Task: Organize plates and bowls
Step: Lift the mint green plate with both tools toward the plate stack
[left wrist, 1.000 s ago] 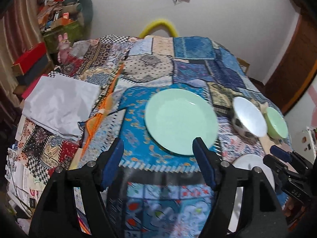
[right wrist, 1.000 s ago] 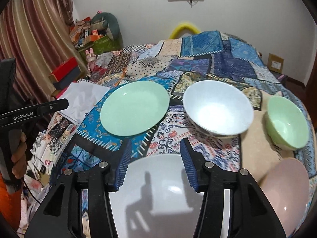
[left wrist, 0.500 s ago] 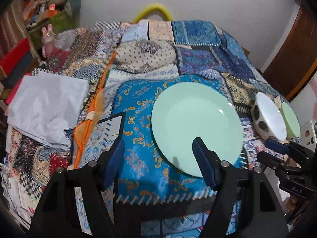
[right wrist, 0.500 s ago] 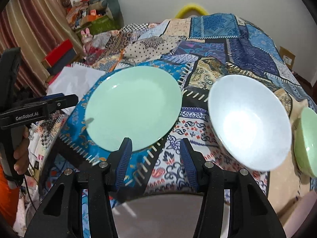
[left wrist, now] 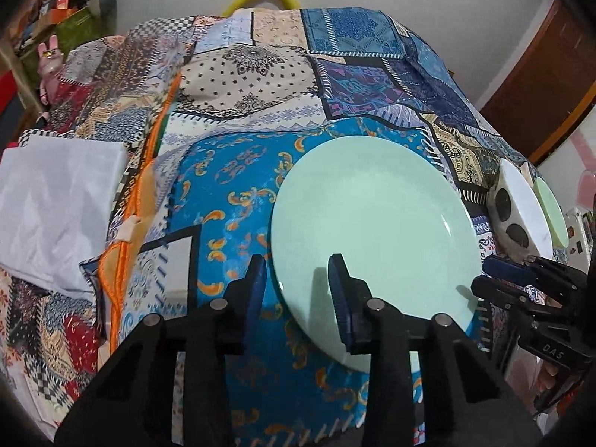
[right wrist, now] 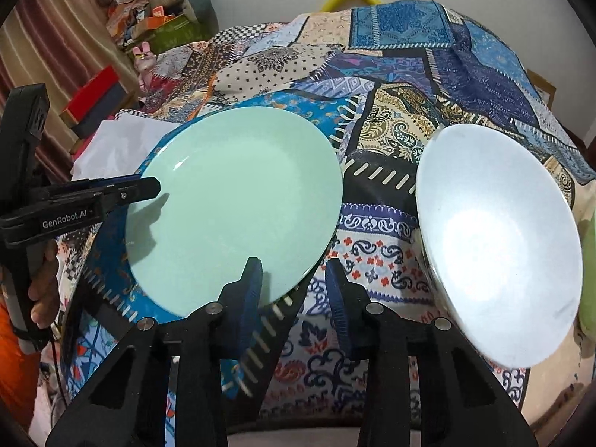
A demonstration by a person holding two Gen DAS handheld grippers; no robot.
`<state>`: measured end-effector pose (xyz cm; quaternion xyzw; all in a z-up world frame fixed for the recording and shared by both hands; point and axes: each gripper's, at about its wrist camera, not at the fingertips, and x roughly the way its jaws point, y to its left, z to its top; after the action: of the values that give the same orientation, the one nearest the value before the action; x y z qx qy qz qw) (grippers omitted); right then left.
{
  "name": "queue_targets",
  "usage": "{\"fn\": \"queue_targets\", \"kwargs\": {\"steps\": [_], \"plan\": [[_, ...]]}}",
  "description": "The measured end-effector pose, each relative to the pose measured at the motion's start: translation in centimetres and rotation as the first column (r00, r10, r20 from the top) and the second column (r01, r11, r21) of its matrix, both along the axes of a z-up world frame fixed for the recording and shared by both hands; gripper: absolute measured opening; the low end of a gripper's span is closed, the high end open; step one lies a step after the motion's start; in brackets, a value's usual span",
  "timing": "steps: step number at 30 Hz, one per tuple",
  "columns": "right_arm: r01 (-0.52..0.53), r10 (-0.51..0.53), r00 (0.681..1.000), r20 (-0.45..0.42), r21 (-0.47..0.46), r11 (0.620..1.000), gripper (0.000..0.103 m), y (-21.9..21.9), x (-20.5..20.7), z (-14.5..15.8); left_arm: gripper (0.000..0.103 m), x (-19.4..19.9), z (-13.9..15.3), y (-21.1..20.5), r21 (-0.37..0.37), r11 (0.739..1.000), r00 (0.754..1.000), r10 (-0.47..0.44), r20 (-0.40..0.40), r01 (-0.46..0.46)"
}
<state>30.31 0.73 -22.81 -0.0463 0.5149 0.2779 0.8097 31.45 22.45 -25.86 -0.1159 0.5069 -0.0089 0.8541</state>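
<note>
— Where is the green plate?

— Flat on the bench, which is covered by a patchwork cloth. Both claws are at its near rim.

— What does the left camera give you?

— The left claw straddles the plate's left edge, one finger over the cloth, the other over the plate and casting a shadow on it. Its jaws have just been closing. They stand narrow but apart, with the rim between them and not pinched. This view alone shows the dark spots on the outside of the white bowl, the green bowl just behind it, and a folded white sheet lying well off to the left.

— And the right camera?

— The right claw sits across the plate's other near edge, left finger over the plate, right finger over the cloth. Its jaws have also just been closing, and a gap remains with the rim inside it. Only here can you see the bowl's plain white inside, and the hand wrapped round the left tool's handle. The green bowl is only a sliver at the right border.
</note>
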Motion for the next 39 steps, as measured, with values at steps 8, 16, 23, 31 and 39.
{"fn": "queue_targets", "kwargs": {"steps": [8, 16, 23, 31, 39], "plan": [[0.026, -0.025, 0.999, -0.046, 0.021, 0.999, 0.032, 0.6, 1.2, -0.7, 0.032, 1.8, -0.9, 0.2, -0.014, 1.0, 1.0, -0.027, -0.006, 0.027], [0.055, -0.05, 0.994, -0.092, 0.052, 0.997, 0.034, 0.4, 1.8, -0.8, 0.032, 1.8, -1.0, 0.3, -0.012, 0.998, 0.998, -0.062, -0.014, 0.062], [0.039, -0.035, 0.996, -0.076, 0.057, 0.998, 0.032, 0.2, 0.5, -0.4, 0.032, 0.1, -0.5, 0.0, -0.009, 0.999, 0.998, -0.047, -0.037, 0.046], [0.007, -0.002, 0.998, -0.063, 0.072, 0.997, 0.028, 0.0, -1.1, 0.2, 0.032, -3.3, 0.3, -0.8, 0.028, 0.999, 0.998, -0.035, -0.053, 0.036], [-0.008, 0.011, 0.999, -0.035, 0.082, 0.997, 0.028, -0.6, -2.8, 1.1, 0.032, -6.3, 2.2, -1.8, 0.039, 0.999, 1.0, -0.016, -0.018, 0.016]]}}
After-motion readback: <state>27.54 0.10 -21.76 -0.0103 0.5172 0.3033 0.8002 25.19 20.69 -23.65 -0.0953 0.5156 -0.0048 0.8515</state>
